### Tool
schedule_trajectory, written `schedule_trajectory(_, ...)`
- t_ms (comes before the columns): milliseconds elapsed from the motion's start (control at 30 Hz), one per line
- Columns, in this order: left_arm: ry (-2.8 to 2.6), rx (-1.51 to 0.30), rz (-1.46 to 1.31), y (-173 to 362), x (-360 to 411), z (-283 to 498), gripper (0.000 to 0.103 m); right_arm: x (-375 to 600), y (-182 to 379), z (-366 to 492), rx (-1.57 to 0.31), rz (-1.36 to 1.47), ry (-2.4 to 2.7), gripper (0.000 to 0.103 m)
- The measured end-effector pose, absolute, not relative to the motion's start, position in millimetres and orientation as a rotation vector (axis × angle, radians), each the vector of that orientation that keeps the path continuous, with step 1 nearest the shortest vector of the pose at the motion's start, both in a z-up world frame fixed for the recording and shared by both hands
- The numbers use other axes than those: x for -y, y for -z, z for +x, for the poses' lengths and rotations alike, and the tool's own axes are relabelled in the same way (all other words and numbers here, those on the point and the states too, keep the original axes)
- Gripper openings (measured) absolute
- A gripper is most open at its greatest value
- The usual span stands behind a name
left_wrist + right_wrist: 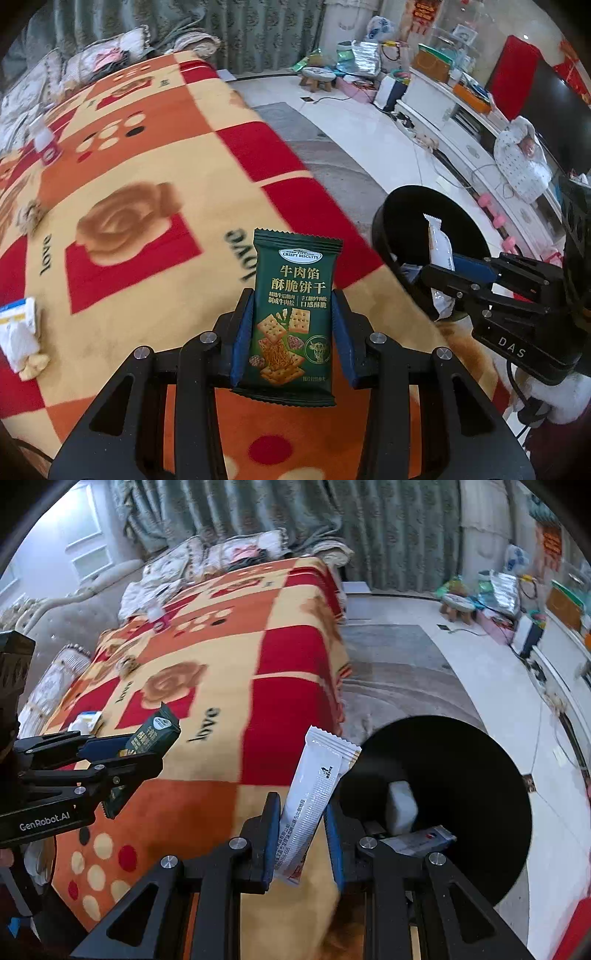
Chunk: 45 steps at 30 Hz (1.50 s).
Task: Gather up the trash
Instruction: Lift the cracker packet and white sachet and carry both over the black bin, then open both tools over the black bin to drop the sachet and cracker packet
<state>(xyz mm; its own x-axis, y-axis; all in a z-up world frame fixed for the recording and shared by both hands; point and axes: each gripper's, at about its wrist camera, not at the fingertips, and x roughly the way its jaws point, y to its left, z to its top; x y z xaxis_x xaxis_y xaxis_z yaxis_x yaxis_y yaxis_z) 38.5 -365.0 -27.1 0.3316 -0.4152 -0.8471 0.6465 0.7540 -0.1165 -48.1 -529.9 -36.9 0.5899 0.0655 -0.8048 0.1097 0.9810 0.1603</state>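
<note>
Two wrappers: both are riding toward the black bin [443,775] off the bed's [147,184] right edge.
Left gripper [291,332]: fingers are pinching the green biscuit packet [293,314].
Right gripper [303,834]: fingers are nearly closed, clamping the white sachet [314,797].
Technique: I'd be centring each over the bin's mouth before releasing.
Remaining on bed: one bottle [45,142], one carton [18,325].

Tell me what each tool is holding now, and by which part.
Left tool: green biscuit packet, gripped by the side edges of its lower half. Right tool: white sachet, gripped across its lower part, top tilted toward the black bin.
</note>
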Motion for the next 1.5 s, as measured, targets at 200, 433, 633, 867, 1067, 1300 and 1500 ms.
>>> schedule_trajectory(200,0.735,-1.018,0.272,28,395,39,0.038,558,40,-57,-0.940,0.231,0.079,0.023)
schedule_trajectory(433,0.789,-1.034,0.266,30,426,38,0.038,587,48,-63,-0.946,0.264,0.133,0.023)
schedule_trajectory(633,0.828,-1.050,0.246,33,446,39,0.038,607,57,-67,-0.959,0.291,0.164,0.023)
schedule_trajectory(867,0.866,-1.067,0.224,36,466,36,0.038,616,64,-71,-0.970,0.304,0.185,0.023)
schedule_trajectory(1067,0.888,-1.075,0.218,37,474,34,0.038,631,59,-79,-0.948,0.350,0.229,0.032)
schedule_trajectory(1300,0.946,-1.075,0.180,37,484,32,0.040,638,57,-84,-0.951,0.359,0.259,0.038)
schedule_trajectory(1500,0.965,-1.061,0.168,34,484,29,0.053,644,55,-89,-0.950,0.371,0.270,0.040)
